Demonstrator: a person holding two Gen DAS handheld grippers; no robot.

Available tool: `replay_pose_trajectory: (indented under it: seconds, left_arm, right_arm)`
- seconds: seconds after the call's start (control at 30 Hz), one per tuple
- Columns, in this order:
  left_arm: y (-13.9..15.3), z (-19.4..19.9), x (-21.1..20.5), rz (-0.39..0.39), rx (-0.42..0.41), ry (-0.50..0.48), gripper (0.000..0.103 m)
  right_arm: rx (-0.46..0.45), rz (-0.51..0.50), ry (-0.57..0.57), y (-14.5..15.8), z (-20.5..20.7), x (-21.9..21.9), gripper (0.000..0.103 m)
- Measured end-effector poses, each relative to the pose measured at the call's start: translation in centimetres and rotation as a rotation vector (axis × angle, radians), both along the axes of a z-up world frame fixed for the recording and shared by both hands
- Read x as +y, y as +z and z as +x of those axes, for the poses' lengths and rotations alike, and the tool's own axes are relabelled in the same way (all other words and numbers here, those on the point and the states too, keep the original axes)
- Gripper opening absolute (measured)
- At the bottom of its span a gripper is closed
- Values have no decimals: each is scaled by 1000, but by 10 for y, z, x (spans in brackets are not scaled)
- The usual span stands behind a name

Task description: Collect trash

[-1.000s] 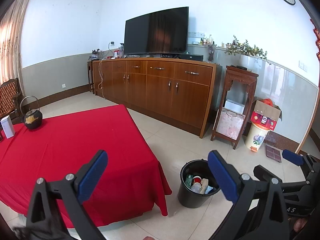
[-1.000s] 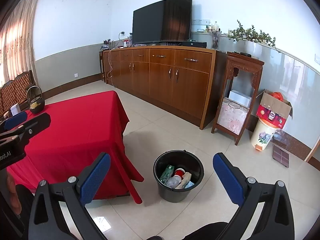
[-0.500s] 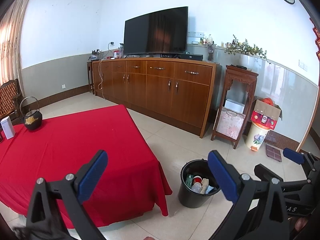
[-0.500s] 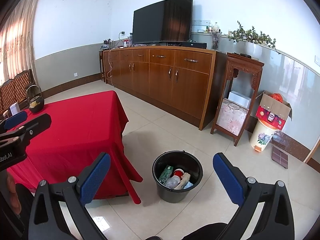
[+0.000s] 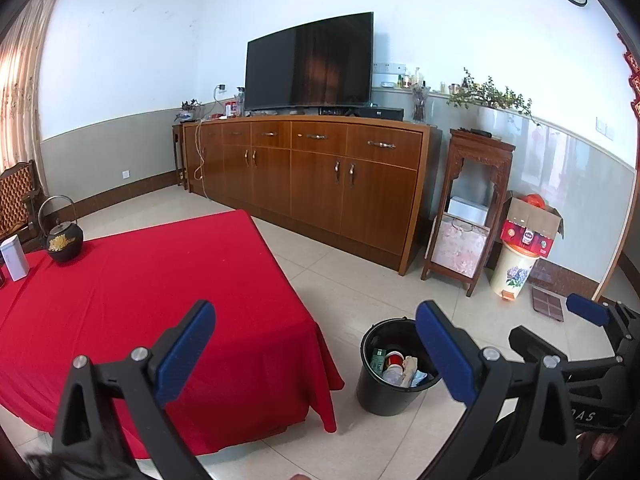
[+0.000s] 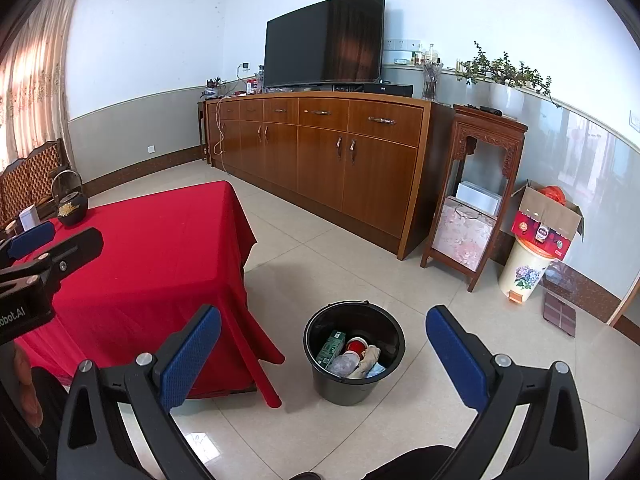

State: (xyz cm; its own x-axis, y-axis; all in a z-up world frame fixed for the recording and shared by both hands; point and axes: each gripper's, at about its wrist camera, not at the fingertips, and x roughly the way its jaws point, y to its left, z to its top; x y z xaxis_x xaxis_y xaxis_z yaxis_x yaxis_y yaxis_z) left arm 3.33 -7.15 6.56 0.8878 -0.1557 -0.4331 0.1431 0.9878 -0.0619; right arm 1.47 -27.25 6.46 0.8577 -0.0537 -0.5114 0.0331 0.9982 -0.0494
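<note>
Left wrist view: our left gripper (image 5: 316,354) hangs wide open with nothing between its blue pads, over the near edge of the red tablecloth (image 5: 140,292). The black bucket (image 5: 390,394) stands on the floor tiles at four o'clock, just beside the cloth's hanging corner, holding a green carton, a red-and-white cup, a crumpled plastic bottle and paper. On the table we see only a cast-iron teapot (image 5: 64,240) and a white tin (image 5: 14,258) at ten o'clock, neither of which looks like trash. We judge the collecting is done or nearly so; the step now is to scan the table and floor for leftovers, keeping both grippers high and clear of the cloth. Compared with a second ago this view has hardly changed.

Right wrist view: our right gripper (image 6: 322,352) is likewise spread open and empty, with the black bucket (image 6: 354,386) straight below centre at six o'clock, between its fingers. The left gripper's finger shows at nine o'clock over the table. Against the earlier frame, the bucket has slid slightly leftward, so we are drifting a little to the right.
</note>
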Motion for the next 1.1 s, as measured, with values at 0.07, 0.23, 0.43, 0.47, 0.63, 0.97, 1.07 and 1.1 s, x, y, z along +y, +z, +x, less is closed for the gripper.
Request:
replay_pose_trajectory:
  seconds: [0.07,0.23,0.43,0.47,0.63,0.97,1.07,1.1]
  left_arm:
    - [0,0,0,2,0,0,101]
    - [-1,1,2,5,10,-1,101]
    - [-1,2,2,6,12,-4,101]
    - [-1,3,2,7,12,-5,101]
    - [1,3,4,9,15,-9,101]
    - [1,4,4,10,16,-9,101]
    - [0,4,3,12,18,-11,101]
    - [0,4,3,13,19,-10,101]
  right_arm:
    - [-1,-1,1,0,0,0,103]
    - [5,1,-2,0,0,-1,103]
    - [8,1,-2,0,0,-2,103]
    - [8,2,-3,0,0,-2,103]
    - [5,4,-5,1,-1,-4,103]
    - [4,1,-5,-1,-3,-3,103]
    - [4,2,-6,-1,-2,-3,103]
    - [3,2,-6,-1,-3,-3,103]
